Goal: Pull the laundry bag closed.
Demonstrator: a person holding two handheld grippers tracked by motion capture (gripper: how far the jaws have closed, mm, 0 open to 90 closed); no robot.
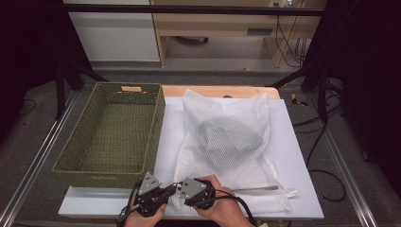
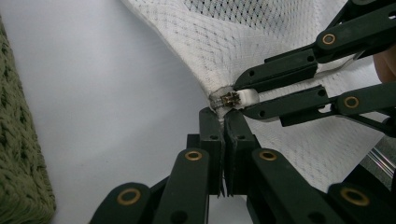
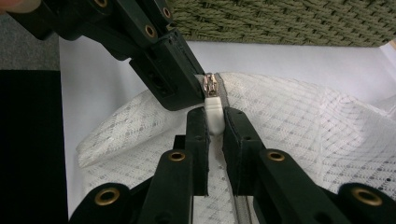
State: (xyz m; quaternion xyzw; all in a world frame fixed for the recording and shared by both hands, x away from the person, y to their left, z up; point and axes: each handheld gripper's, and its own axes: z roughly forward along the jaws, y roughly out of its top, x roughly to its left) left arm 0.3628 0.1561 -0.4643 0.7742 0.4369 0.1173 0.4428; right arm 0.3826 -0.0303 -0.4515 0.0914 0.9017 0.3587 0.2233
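Near edge of the worktop: two hands are seen coming in from the bottom, side by side, each with a gripper. The left gripper is held with its fingers together, clamped on the corner seam of a white mesh laundry bag, just below the zipper end. The right gripper is met tip to tip with it; its fingers are closed on the white zipper pull tab, the tab being pinched between the pads, with the metal slider exposed just beyond the fingertips. In the left gripper view the same tab is seen gripped by the other gripper's fingers, beside the slider at the bag's corner. The bag's near left corner is thus held by both grippers, close to the near edge and roughly at its middle. The zipper line is seen running along the bag's near side towards the right, with a loose strip at its far end near the near right corner. Farther in, the bag is laid flat on the white worktop surface, right of centre, and a grey rounded item is visible inside through the mesh; what it is cannot be told. To the left, a green woven basket is set along the left edge, just beside the bag, reaching to the far left corner.
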